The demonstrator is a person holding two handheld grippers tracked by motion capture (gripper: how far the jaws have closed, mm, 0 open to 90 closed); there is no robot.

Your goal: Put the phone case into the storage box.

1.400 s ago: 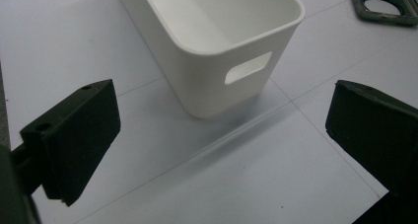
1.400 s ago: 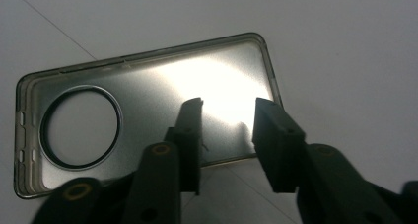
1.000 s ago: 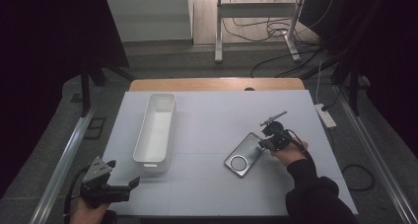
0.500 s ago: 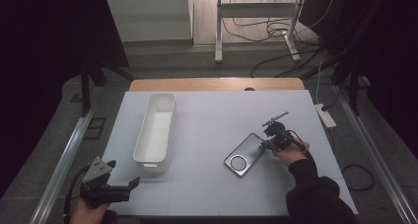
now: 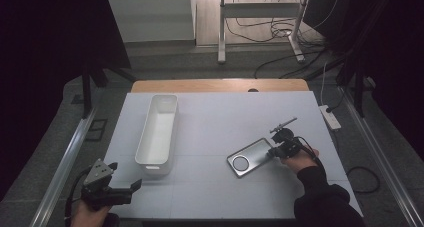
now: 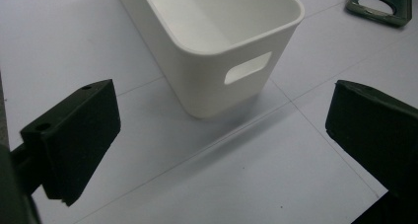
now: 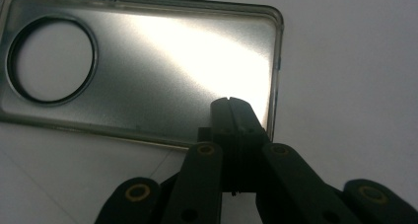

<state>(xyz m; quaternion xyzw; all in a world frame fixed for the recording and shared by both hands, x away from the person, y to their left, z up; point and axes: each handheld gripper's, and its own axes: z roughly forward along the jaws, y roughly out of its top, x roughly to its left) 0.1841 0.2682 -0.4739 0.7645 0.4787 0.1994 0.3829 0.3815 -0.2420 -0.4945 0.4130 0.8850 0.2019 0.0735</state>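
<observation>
Phone case [image 5: 249,157] lies flat on the table [image 5: 220,117], right of the white bin [image 5: 157,129] and well apart from it. Right gripper [image 7: 229,101], jaws pinched together, tips over its near corner; no lift evident. Left gripper [image 5: 131,187] waits wide open near the bin. Moving the case likely remains.

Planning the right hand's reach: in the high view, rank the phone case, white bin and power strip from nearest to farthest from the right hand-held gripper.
1. Phone case, at the right hand-held gripper.
2. Power strip, off the table's right edge.
3. White bin, far left.
</observation>
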